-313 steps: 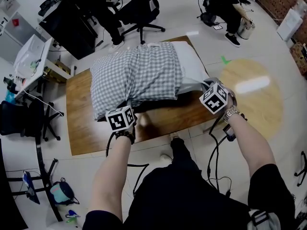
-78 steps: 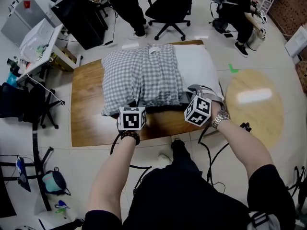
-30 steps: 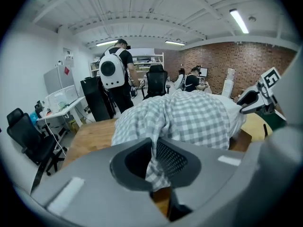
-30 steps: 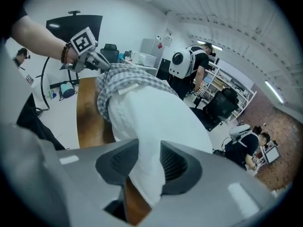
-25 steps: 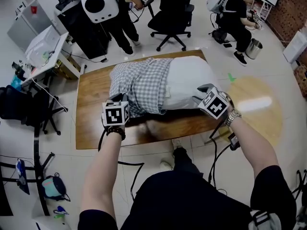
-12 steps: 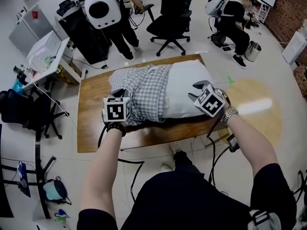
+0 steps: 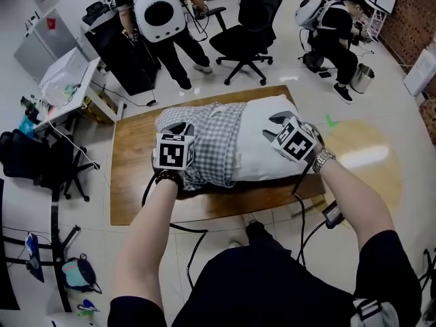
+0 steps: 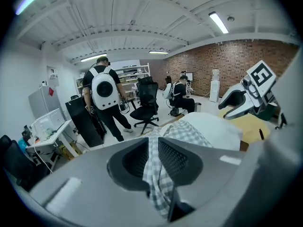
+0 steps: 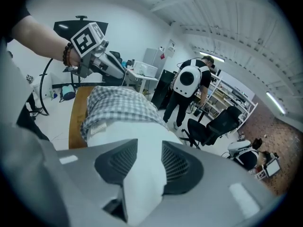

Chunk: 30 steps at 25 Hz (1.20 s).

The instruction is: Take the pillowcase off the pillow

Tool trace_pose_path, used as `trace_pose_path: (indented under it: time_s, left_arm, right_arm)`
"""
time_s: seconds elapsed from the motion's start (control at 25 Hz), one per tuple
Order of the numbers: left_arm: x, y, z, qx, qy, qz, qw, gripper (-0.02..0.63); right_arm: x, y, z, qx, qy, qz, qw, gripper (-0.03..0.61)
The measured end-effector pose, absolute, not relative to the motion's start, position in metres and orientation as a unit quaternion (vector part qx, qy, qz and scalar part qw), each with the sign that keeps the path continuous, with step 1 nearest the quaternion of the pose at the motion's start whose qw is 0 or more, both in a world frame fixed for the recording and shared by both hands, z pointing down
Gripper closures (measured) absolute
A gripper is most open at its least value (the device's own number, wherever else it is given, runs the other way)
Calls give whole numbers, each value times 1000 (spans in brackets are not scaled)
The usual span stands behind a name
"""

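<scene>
Since 12 seconds ago the pillowcase has slid further left, baring about half the pillow on the desk. On my left gripper the jaws, just eased slightly wider, pinch a checked fold; on my right gripper they clamp the bare white end. Both look light, soft and slippery, so I judge bunched cloth holds best

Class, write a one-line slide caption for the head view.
Left gripper, fingers just opened slightly, pinches the checked pillowcase while the right gripper clamps the white pillow at a wooden table.
</scene>
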State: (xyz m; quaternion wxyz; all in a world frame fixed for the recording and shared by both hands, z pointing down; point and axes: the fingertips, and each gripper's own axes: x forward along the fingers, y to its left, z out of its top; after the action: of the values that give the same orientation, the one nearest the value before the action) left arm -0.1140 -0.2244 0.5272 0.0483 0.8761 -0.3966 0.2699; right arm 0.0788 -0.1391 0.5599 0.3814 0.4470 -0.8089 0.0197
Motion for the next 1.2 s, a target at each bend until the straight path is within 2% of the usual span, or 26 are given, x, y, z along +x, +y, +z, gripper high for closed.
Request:
trace_pose_path:
  time_s: [0.32, 0.64, 1.0, 1.2]
  left_arm:
    - [-53, -277, 514, 887, -345, 303, 41, 494]
    - [2, -351, 508, 890, -295, 344, 45, 443]
    - [63, -408, 546, 887, -198, 412, 61, 397]
    - [76, -430, 576, 873, -167, 450, 90, 397]
  right_arm:
    - [114, -206, 544, 437, -817, 29, 376, 417]
    - [145, -290, 546, 415, -823, 58, 383, 383]
    - [160, -364, 589, 353, -839, 121, 397, 357]
    - [162, -392, 607, 323, -846, 162, 392, 348]
